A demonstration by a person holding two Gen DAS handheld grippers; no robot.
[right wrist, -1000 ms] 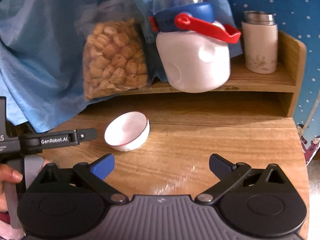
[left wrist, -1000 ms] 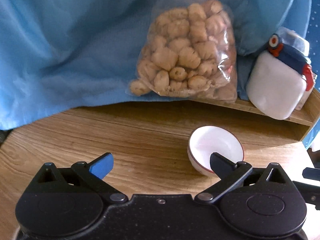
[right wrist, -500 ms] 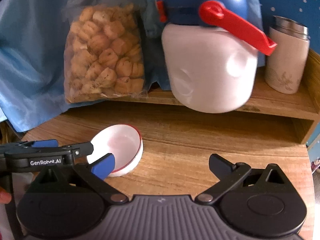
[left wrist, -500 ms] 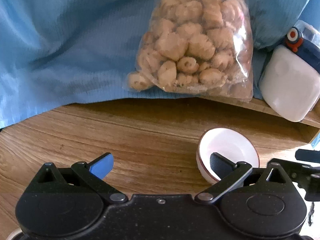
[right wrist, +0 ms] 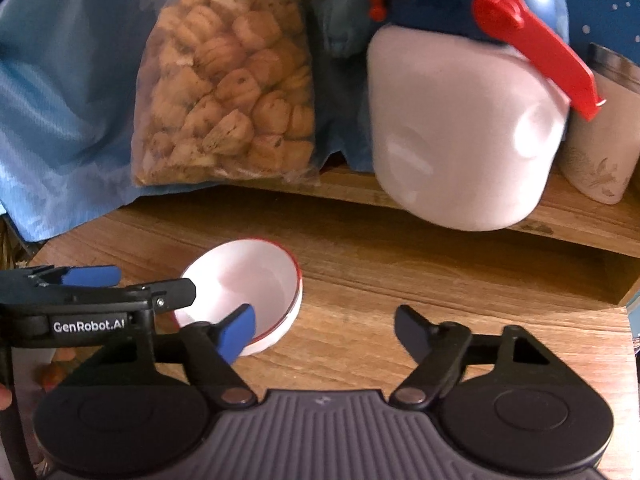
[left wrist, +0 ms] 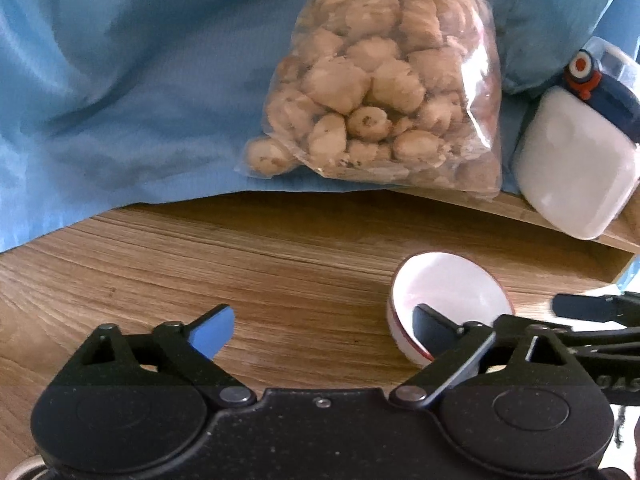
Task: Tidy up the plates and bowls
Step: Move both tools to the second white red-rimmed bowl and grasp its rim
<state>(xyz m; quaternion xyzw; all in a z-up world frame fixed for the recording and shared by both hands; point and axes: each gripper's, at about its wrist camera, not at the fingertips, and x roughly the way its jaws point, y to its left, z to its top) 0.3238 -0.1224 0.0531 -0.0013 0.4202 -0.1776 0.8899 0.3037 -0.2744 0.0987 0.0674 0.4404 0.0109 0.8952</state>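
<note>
A small white bowl with a red rim (left wrist: 448,296) sits upright and empty on the wooden table (left wrist: 260,272). My left gripper (left wrist: 320,330) is open; its right finger overlaps the bowl's near rim and its left finger is over bare wood. In the right wrist view the bowl (right wrist: 244,280) lies at lower left. My right gripper (right wrist: 324,330) is open, narrower than before; its blue left finger reaches into the bowl's near side. The left gripper (right wrist: 116,284) comes in from the left and touches or overlaps the bowl's left rim.
A clear bag of biscuits (left wrist: 380,76) leans on blue cloth (left wrist: 120,80) on a low wooden shelf (right wrist: 560,216). A white jug with blue lid and red handle (right wrist: 460,128) and a steel-topped cup (right wrist: 604,136) stand on that shelf.
Both grippers have moved forward toward the bowl. The right gripper's left finger has gone from beside the bowl to inside its rim, and its jaws have narrowed somewhat.
</note>
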